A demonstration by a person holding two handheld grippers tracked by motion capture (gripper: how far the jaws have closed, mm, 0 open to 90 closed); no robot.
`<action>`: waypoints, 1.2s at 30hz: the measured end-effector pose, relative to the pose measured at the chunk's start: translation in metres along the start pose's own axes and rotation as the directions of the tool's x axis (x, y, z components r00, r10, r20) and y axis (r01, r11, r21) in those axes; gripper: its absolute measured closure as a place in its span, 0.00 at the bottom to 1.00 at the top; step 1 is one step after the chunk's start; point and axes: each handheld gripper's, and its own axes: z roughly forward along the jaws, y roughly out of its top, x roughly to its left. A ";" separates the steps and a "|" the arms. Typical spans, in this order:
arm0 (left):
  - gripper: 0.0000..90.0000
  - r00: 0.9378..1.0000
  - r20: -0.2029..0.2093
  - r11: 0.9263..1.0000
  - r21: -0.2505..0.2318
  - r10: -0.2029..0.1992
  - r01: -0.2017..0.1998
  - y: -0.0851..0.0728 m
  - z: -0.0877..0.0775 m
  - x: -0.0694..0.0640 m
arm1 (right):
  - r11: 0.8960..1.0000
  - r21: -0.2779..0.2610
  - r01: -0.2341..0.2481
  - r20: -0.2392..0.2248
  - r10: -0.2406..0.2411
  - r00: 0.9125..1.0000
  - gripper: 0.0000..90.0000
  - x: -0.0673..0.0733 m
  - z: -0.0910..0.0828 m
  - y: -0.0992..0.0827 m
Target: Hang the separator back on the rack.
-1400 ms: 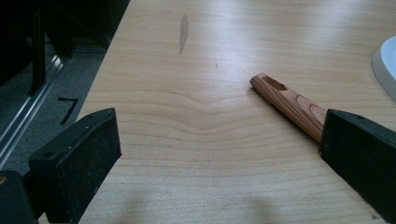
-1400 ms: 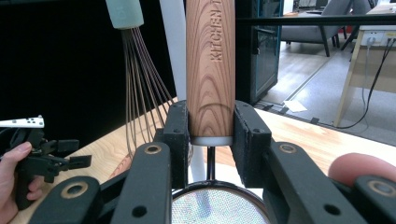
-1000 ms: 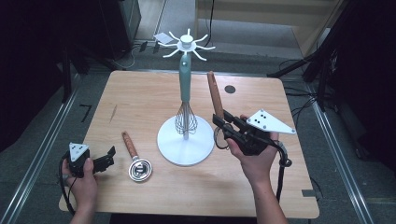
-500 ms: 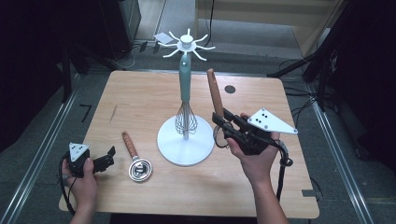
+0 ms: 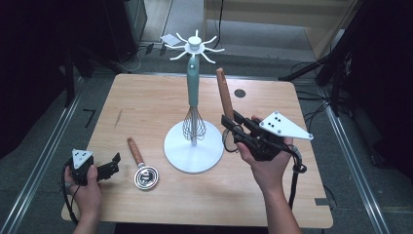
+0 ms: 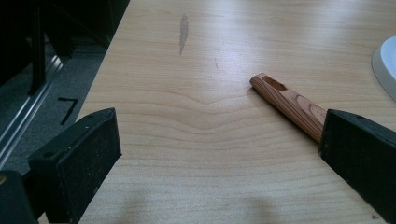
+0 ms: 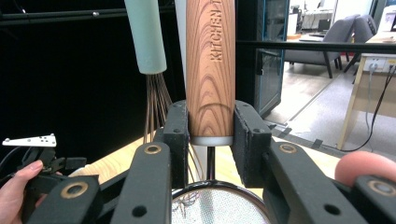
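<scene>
Right tool (image 5: 229, 127) gripped the strainer's wooden handle (image 7: 210, 65) upright beside the stand (image 5: 193, 146); left tool (image 5: 113, 165) sat open, empty, left of the stand.

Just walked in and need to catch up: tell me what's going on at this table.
A person works two tools at a wooden table. The right hand-held gripper is shut on the wooden handle of a mesh strainer, holding it upright beside the white hanging stand, where a teal-handled whisk already hangs. The left hand-held gripper rests open near the table's left edge, next to a second wooden-handled utensil lying flat.
</scene>
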 end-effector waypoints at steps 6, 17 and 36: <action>0.00 1.000 0.001 1.000 0.000 0.000 0.000 0.000 0.000 0.000 | 1.000 -0.014 0.003 0.003 -0.003 1.000 0.79 0.001 -0.001 0.005; 0.00 1.000 0.002 1.000 0.001 0.001 -0.001 0.000 0.000 0.000 | 0.999 -0.033 0.000 0.005 0.000 1.000 0.79 0.005 -0.001 0.012; 0.00 1.000 0.001 1.000 0.003 0.002 -0.002 0.000 0.000 0.000 | 0.997 -0.076 0.015 -0.006 -0.015 1.000 0.79 0.012 -0.002 0.024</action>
